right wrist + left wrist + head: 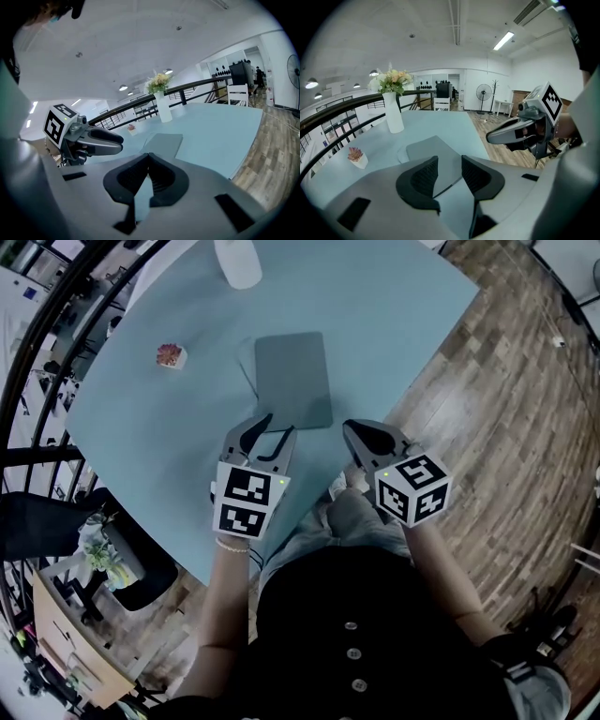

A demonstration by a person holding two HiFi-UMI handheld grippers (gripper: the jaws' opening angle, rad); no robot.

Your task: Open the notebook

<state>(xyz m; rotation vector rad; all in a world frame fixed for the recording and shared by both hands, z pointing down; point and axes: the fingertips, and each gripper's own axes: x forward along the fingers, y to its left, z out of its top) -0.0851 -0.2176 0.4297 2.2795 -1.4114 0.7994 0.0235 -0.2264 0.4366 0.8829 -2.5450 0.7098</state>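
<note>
The grey notebook [292, 379] lies closed and flat on the light blue table [394, 324]. My left gripper [279, 425] hovers just short of its near edge, open with a narrow gap and nothing between the jaws. The left gripper view shows the notebook [436, 149] straight beyond my left gripper [450, 165]. My right gripper [350, 429] hangs to the right of the notebook's near corner, over the table's edge, with its tips touching and nothing held. In the right gripper view, my right gripper [149, 158] points at the notebook [164, 143].
A white vase [238, 261] with flowers [392, 80] stands at the far side of the table. A small potted plant [171, 356] sits to the notebook's left. Wooden floor [506, 390] lies off the table's right edge, and a black railing [37, 352] runs along the left.
</note>
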